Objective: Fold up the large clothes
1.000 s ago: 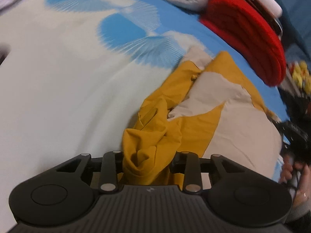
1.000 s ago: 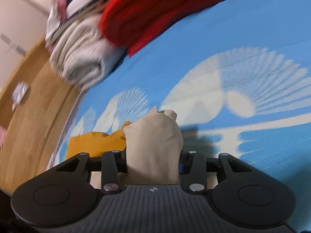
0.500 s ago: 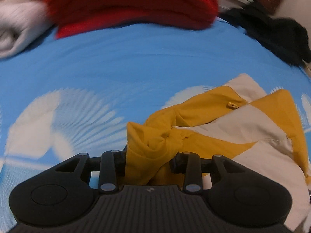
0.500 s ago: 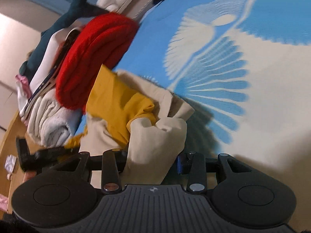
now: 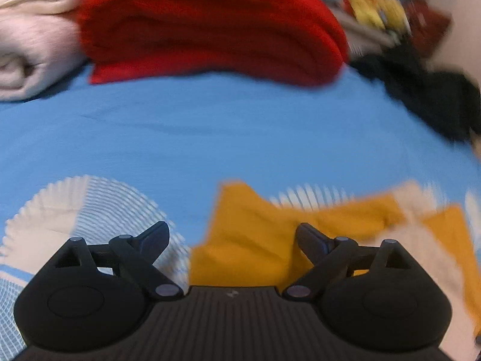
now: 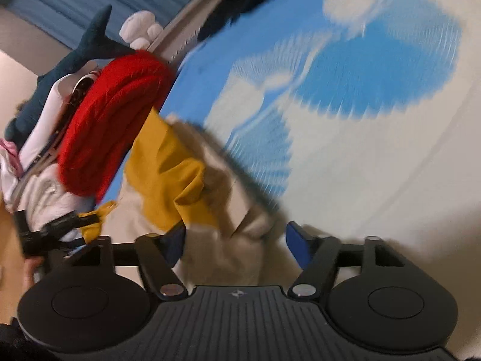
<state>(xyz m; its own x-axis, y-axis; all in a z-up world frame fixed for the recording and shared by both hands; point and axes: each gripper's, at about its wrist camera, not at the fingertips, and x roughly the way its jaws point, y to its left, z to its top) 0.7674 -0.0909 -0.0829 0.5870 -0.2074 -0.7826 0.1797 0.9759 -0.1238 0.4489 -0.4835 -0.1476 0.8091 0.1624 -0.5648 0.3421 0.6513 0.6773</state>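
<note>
A mustard-yellow and beige garment [image 5: 255, 240] lies on the blue and white bedsheet [image 5: 210, 138]. My left gripper [image 5: 233, 237] is open just above the garment's yellow edge, holding nothing. In the right wrist view the same garment [image 6: 180, 174] lies bunched on the sheet, beige cloth between the fingers. My right gripper [image 6: 234, 240] is open, its jaws spread wide and the cloth loose between them. The left gripper [image 6: 57, 225] shows at that view's left edge, by a yellow corner.
A folded red knit [image 5: 210, 27] and a folded cream garment [image 5: 33, 39] lie at the back of the bed. Black clothing [image 5: 430, 99] lies at the right. A plush shark [image 6: 63, 63] and a wooden floor [image 6: 12, 246] show in the right wrist view.
Both grippers have opened and let go of the garment, which now lies on the sheet. The left gripper has moved closer to the red knit.
</note>
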